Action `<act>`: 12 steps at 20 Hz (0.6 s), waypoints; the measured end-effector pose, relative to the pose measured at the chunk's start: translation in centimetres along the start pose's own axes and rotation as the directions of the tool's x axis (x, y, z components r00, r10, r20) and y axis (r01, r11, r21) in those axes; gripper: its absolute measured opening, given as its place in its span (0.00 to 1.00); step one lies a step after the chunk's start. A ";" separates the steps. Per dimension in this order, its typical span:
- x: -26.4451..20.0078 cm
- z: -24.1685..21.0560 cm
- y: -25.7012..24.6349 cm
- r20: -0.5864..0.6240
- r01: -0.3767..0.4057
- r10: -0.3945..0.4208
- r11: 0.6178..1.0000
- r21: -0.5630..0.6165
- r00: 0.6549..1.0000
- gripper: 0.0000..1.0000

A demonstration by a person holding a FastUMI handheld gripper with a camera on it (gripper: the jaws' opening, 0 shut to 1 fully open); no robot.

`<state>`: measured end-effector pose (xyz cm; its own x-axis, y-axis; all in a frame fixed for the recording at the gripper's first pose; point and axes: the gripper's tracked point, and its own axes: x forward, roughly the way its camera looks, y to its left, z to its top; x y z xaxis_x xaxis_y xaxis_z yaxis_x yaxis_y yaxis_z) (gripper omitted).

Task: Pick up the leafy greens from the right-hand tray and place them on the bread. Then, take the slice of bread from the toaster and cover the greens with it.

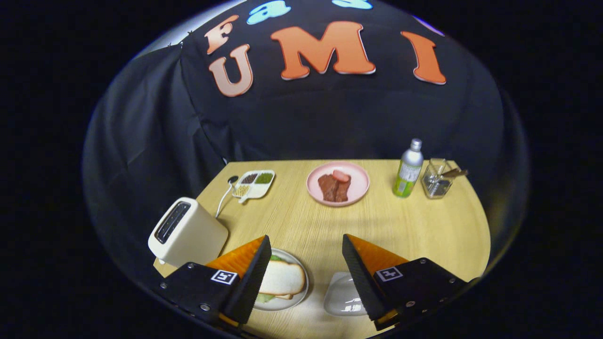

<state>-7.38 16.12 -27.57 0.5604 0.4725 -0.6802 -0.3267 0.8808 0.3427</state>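
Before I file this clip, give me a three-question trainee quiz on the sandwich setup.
1. True or false: a bread slice already tops the greens on the white plate.
2. What are the tongs doing? A) shut on the bread B) open, holding nothing C) shut on the bottle
3. What sits on the pink plate beyond the fingers?

Key:
1. True; green leaf peeks out under the slice, beside the toaster.
2. B; the fingers stand wide apart, the sandwich plate by one, a clear tray by the other.
3. Brown meat slices with a pink piece on top.
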 end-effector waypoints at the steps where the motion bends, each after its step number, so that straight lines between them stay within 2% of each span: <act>1: -0.9 2.0 -0.3 0.054 0.022 -0.022 1.000 -0.010 0.998 0.93; 4: -3.5 7.3 -0.6 0.209 0.065 -0.061 0.998 -0.013 0.976 0.95; 7: -5.8 11.3 -0.9 0.301 0.090 -0.094 0.996 0.029 0.949 0.95; 12: -10.2 18.1 -2.3 0.486 0.169 -0.162 0.985 0.028 0.859 0.96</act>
<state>1.41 9.80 -9.71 0.9042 0.2782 -0.3242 -0.2056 0.9486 0.2405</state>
